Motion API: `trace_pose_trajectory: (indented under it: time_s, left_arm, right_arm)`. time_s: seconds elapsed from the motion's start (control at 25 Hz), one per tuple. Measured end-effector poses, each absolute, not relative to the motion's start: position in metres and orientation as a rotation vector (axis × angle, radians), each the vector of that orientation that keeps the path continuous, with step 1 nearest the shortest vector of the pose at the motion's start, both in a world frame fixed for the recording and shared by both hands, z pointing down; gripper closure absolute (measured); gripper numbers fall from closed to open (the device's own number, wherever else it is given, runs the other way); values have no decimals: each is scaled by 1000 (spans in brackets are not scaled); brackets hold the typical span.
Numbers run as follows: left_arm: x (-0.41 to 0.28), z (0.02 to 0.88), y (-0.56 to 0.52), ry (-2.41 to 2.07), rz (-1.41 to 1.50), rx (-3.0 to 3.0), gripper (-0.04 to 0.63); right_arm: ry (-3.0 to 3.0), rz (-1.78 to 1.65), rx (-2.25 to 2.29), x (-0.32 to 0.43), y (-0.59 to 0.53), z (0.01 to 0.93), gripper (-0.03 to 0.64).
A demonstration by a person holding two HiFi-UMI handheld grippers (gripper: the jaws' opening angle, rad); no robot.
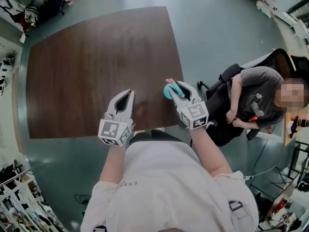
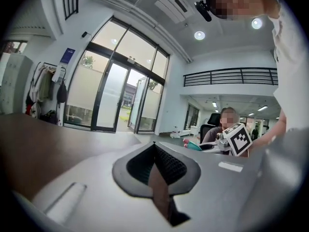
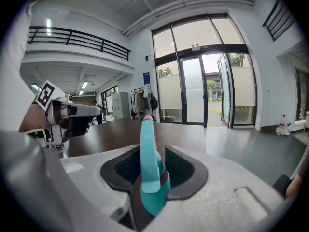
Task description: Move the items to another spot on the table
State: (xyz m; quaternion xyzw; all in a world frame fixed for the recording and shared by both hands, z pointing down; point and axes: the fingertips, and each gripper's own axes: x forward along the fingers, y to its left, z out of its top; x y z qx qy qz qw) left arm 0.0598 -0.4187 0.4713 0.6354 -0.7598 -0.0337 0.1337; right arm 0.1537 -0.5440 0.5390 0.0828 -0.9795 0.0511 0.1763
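A teal item [image 3: 146,139] with a pink tip stands upright between the pads of my right gripper [image 3: 154,153], which is shut on it. In the head view this gripper [image 1: 173,85] holds the teal item [image 1: 168,90] just over the right near edge of the dark brown table [image 1: 96,66]. My left gripper [image 1: 128,94] hangs over the table's near edge, to the left, its jaws closed together with nothing between them [image 2: 154,146]. From the left gripper view, the right gripper [image 2: 212,147] and teal item [image 2: 193,145] show at the right.
A person [image 1: 256,100] sits in a black office chair just right of the table. Grey floor surrounds the table. Racks with clutter [image 1: 19,197] stand at the lower left, and glass doors [image 3: 198,91] lie beyond the table's far side.
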Motion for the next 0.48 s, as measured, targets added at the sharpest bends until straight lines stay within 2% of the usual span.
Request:
trace_pose_trajectory:
  time_s: [0.48]
  left_arm:
    - [39,493,-403,-2300,-118,1703,580]
  right_arm:
    - [-2763,202,132,125,-536,560,491]
